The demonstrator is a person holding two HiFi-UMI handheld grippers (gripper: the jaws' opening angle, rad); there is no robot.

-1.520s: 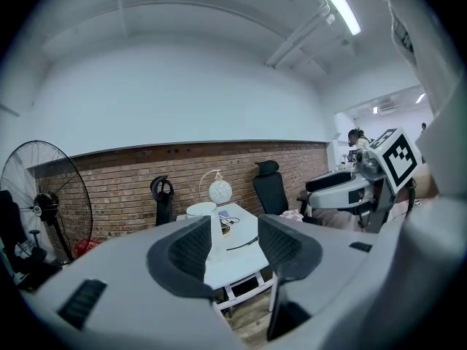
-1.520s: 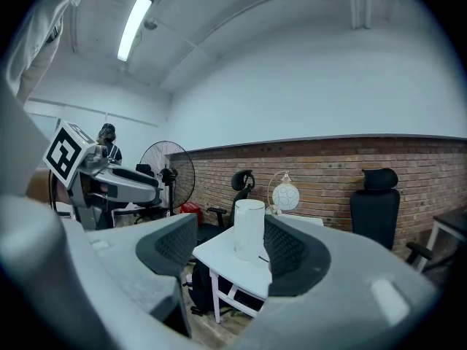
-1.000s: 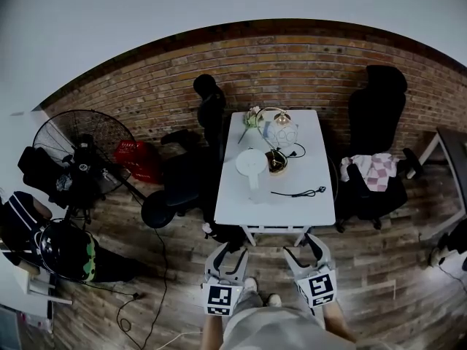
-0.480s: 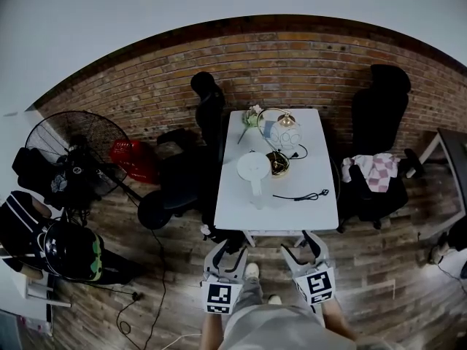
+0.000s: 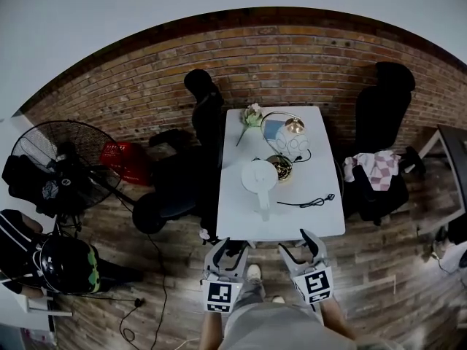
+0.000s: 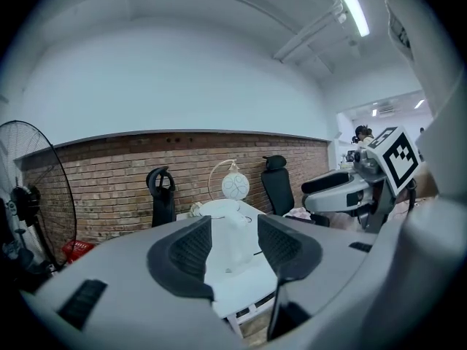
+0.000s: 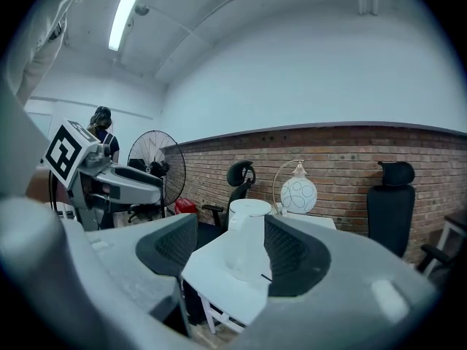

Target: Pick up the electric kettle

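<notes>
The white electric kettle (image 5: 259,177) stands on the white table (image 5: 241,221), its handle turned toward me. Both grippers hover side by side short of the table's near edge, level and aimed at it. My left gripper (image 5: 228,252) has a narrow gap between its jaws and holds nothing. The kettle (image 6: 238,241) shows far off through that gap in the left gripper view (image 6: 234,232). My right gripper (image 5: 300,250) is open wider and also empty. In the right gripper view (image 7: 230,232) the kettle (image 7: 248,243) sits well beyond the pads.
On the table stand a globe lamp (image 5: 292,141), a brass bowl (image 5: 279,168), a flower (image 5: 252,115) and a black cable (image 5: 310,201). Black chairs (image 5: 204,122) (image 5: 383,122) flank it, one with a checked cloth (image 5: 376,168). A fan (image 5: 62,159) and red basket (image 5: 120,159) stand left.
I have walked forward: the table and kettle sit lower and nearer in the head view. Both grippers have advanced with me toward the table's near edge, and their jaws are unchanged.
</notes>
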